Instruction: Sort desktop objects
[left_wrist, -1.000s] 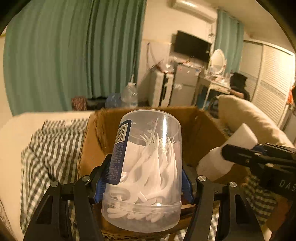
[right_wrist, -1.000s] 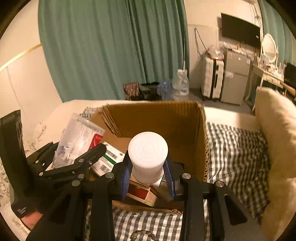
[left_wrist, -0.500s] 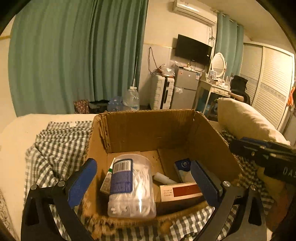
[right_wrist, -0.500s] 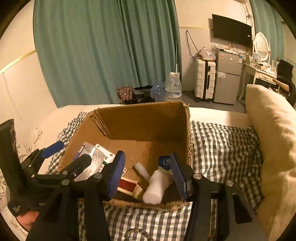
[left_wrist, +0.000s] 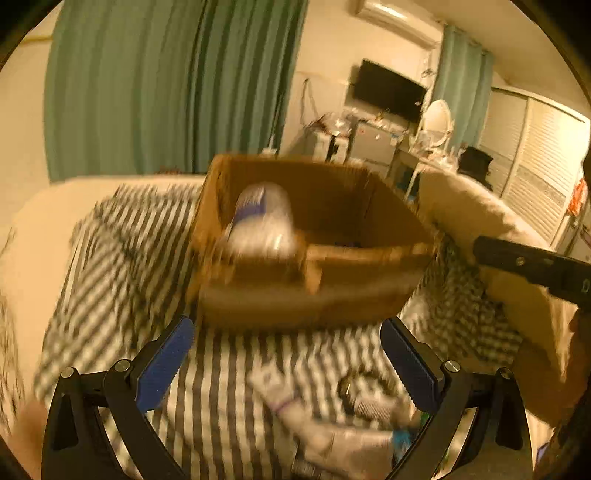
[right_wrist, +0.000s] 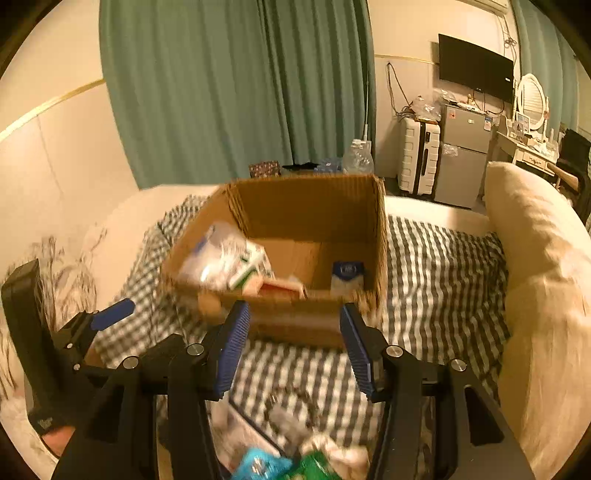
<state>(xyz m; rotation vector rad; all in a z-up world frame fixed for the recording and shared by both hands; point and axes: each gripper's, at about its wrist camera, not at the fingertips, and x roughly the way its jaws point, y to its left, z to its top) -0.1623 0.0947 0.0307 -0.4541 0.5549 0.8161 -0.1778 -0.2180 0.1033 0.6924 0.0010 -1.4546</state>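
A cardboard box (left_wrist: 314, 291) stands on a checked cloth, blurred in the left wrist view. A clear tub of white floss picks (left_wrist: 262, 221) lies inside it at the left. My left gripper (left_wrist: 288, 363) is wide open in front of the box, holding nothing. In the right wrist view the box (right_wrist: 295, 325) holds the tub (right_wrist: 218, 258), a red carton (right_wrist: 280, 290) and a blue-and-white pack (right_wrist: 347, 275). My right gripper (right_wrist: 295, 350) is open and empty just short of the box's near wall. The left gripper's blue fingertip (right_wrist: 110, 314) shows at the left.
Loose small items lie on the checked cloth (right_wrist: 436, 277) below the grippers: blue and green packets (right_wrist: 280, 463) and blurred white things (left_wrist: 332, 424). A large beige pillow (right_wrist: 535, 277) rises at the right. Green curtains, a suitcase and a fridge stand beyond the bed.
The left gripper let go of the floss-pick tub and the right let go of the white bottle; both dropped into the box. Both grippers opened and pulled back from the box.
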